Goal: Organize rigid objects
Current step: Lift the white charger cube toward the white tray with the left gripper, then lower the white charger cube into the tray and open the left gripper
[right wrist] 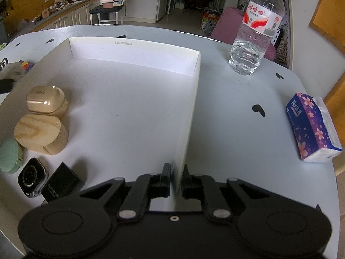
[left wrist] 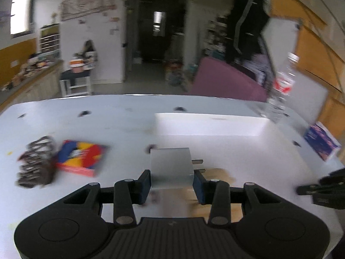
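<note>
My left gripper [left wrist: 171,182] is shut on a white plug adapter [left wrist: 171,167] with two metal prongs pointing right, held above the table. My right gripper [right wrist: 175,179] is shut on the right wall of a white cardboard box [right wrist: 189,108]. The box also shows in the left wrist view [left wrist: 207,125]. Inside it at the left lie a beige earbud case [right wrist: 46,101], a round wooden piece [right wrist: 41,133], a green case [right wrist: 8,155], a smartwatch [right wrist: 32,178] and a small black box [right wrist: 61,183].
A colourful flat pack [left wrist: 80,157] and a dark wrapped item [left wrist: 37,161] lie on the table's left. A water bottle [right wrist: 256,30] stands at the back right, and a tissue pack [right wrist: 312,127] lies at the right edge.
</note>
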